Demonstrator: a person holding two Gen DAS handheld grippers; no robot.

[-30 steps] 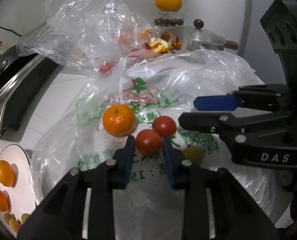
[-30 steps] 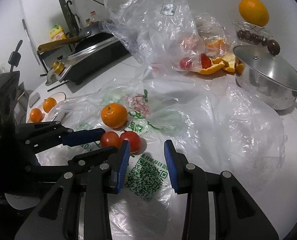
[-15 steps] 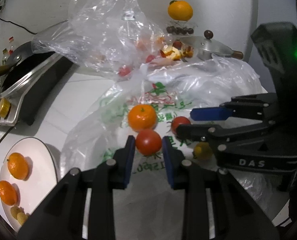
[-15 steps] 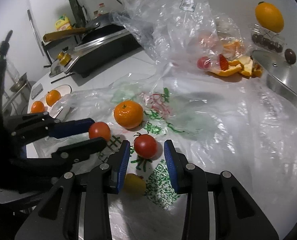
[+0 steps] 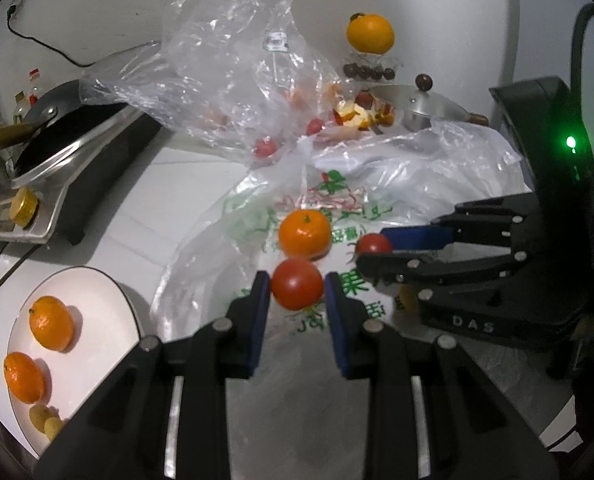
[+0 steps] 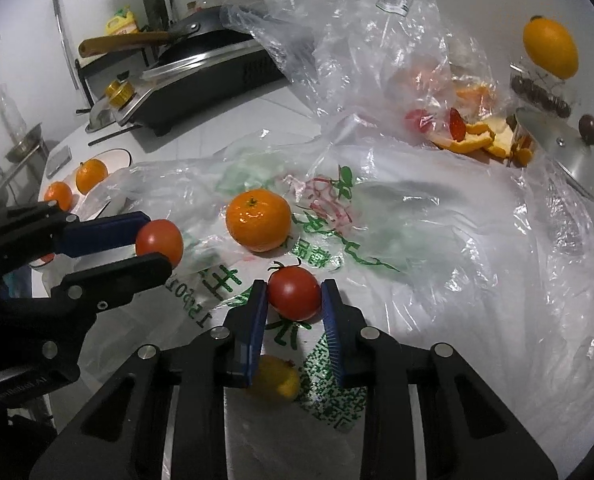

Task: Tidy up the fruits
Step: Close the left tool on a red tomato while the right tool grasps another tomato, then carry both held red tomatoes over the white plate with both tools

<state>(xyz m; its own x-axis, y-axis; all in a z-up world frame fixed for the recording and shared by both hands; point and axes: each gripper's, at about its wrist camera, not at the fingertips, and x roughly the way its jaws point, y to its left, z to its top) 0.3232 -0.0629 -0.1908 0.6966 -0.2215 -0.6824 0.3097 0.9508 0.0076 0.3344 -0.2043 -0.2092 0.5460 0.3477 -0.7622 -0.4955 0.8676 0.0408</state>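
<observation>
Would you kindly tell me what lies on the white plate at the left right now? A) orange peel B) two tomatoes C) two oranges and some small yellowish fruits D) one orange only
C: the left wrist view shows two oranges on the white plate, with small yellowish fruits at its near edge.

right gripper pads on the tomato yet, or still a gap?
Touching. In the right wrist view both blue pads of the right gripper sit flush against the sides of the tomato, with no gap visible on either side.
</observation>
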